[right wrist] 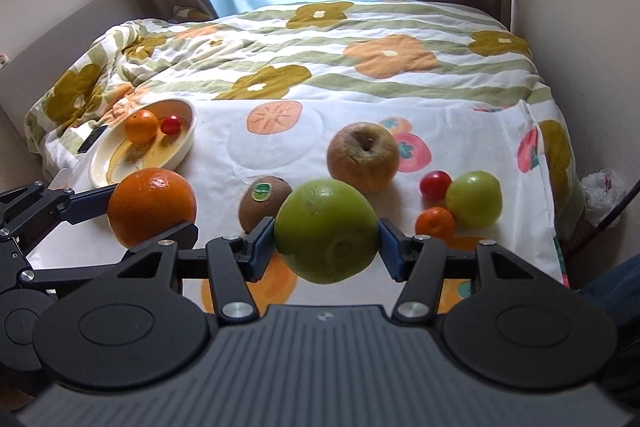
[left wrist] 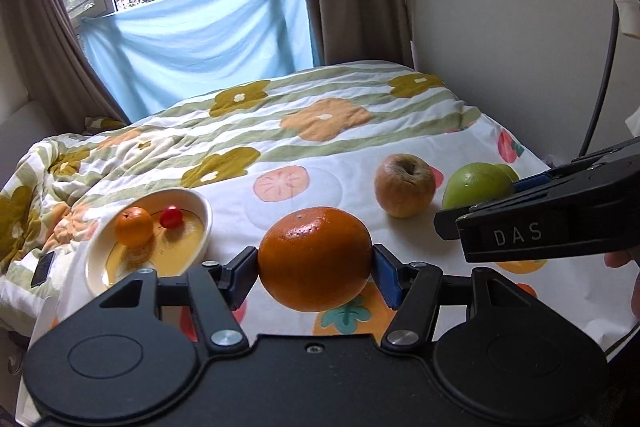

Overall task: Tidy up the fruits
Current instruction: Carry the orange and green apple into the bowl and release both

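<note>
1. A large orange is clamped between the blue pads of the left gripper, one finger on each side at its widest part; it is held clear of the bed, its pitted stem end turned up and away from the camera.
2. A green apple is gripped likewise by the right gripper, the pads pressed on its left and right flanks; it is carried above the bedspread with its blossom-end dimple tipped down toward the camera, so its core axis is tilted.
3. In the right wrist view, the held orange is seen just to the left of the green apple, the two apart.
4. Just behind the apple a kiwi with a green sticker is laid on the white sheet.
5. To the right a small mandarin, a cherry tomato and a smaller green apple are clustered close together.
6. Further back a russet apple is stood upright, stem hollow up.
7. At far left a cream bowl is tilted on the rumpled quilt; a small orange and a red cherry tomato are held in it, side by side.
</note>
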The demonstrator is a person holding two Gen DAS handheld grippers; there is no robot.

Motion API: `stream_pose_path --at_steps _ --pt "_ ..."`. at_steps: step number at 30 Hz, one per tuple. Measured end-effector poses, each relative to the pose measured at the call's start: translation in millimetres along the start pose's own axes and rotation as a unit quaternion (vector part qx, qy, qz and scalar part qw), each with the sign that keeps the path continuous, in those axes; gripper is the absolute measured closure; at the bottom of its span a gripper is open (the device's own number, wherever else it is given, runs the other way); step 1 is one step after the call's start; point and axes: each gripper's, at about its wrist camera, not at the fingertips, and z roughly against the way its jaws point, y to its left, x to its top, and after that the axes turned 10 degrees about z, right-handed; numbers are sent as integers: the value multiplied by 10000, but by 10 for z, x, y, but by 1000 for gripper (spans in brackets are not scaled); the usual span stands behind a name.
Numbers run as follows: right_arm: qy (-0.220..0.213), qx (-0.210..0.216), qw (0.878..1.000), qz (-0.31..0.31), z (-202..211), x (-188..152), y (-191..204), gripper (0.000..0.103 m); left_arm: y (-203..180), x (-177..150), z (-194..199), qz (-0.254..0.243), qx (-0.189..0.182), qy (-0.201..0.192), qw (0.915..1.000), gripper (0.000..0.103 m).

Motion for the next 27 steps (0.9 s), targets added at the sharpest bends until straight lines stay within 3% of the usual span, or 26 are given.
stream_pose_path --at_steps 12,27 --pt "-196 491 9982 272 -211 635 862 33 1090 272 75 471 612 -149 9969 38" --pt "122 490 9984 249 -1167 1104 1644 33 2131 328 -753 431 630 294 9966 38"
